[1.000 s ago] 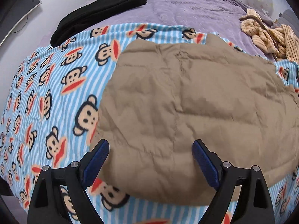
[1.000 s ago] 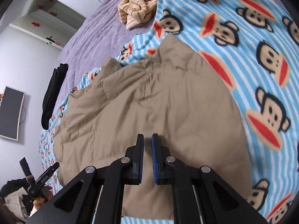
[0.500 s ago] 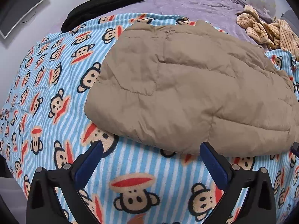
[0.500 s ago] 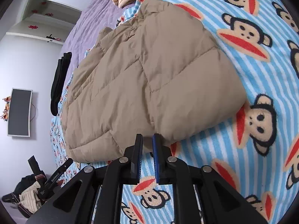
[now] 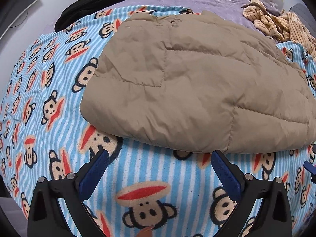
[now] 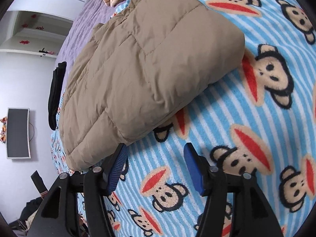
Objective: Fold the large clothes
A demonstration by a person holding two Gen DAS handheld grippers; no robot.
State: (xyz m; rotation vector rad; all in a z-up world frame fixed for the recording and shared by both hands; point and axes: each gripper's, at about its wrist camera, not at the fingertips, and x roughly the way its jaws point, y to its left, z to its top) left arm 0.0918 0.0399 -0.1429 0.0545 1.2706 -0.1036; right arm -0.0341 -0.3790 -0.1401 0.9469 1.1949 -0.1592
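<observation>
While both claws gape empty, right one widening: puffy tan quilted jacket, folded.

A folded tan padded jacket lies on a blue striped monkey-print blanket spread over the bed. The left claw hangs above the blanket near the bed's near edge, its blue pads spread wide with nothing between them, just short of the jacket's near fold. A black garment lies toward the far left corner, a striped beige garment toward the far right.
</observation>
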